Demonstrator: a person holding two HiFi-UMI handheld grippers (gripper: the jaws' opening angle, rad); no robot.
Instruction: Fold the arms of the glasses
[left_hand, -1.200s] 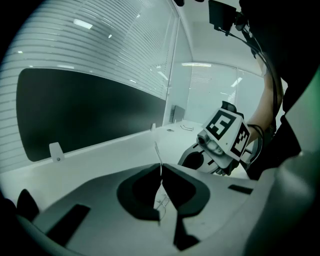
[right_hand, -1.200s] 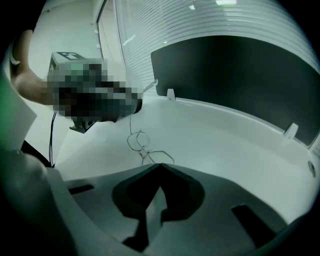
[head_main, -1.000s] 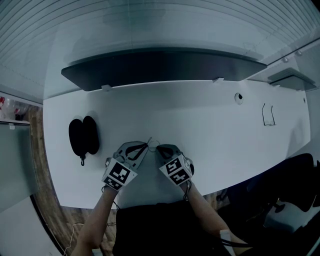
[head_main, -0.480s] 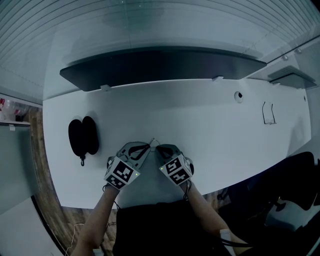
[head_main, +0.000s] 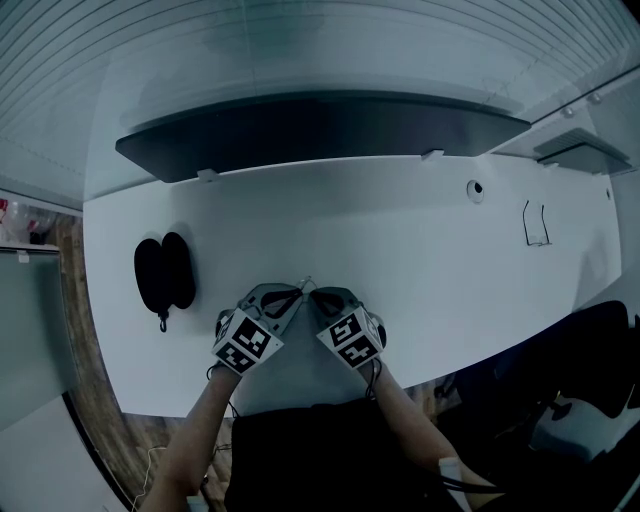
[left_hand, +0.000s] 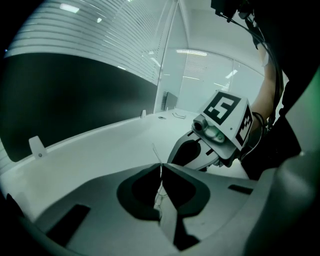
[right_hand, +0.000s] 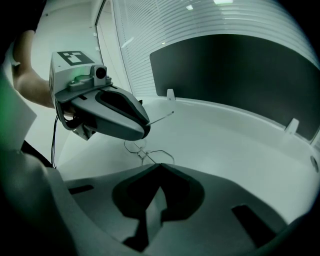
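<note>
On the head view I see a smooth white tabletop (head_main: 430, 240) with a curved near edge. A long, dark matte panel (head_main: 320, 130) stands along its far side. A black, two-lobed oval case (head_main: 165, 272) lies flat at the left, well apart from both tools. The left tool (head_main: 297, 293) and the right tool (head_main: 316, 294) are grey moulded shells, each topped by a black-and-white marker cube. Their tips almost meet close to the near edge. The thin, wire-framed glasses (head_main: 306, 286) are there between the tips, but from up here they are only a faint pale thread and I cannot read their shape.

The left gripper view gives me what the head view cannot. The left tool's matte grey jaws are pressed together on a hair-thin wire arm of the glasses (left_hand: 161, 165). The arm rises out of the tips at a slight slant. The right tool sits just beside it, cube uppermost.

The right gripper view shows the frame itself (right_hand: 144, 156), a fine wire loop of a lens rim with a small bridge, held just above the tabletop. The right tool's jaws are closed narrow, and the rim wire runs down into their tips. The left tool's rounded grey shell hangs close above the frame. A straight length of arm pokes out past the left tool's tip.
</note>
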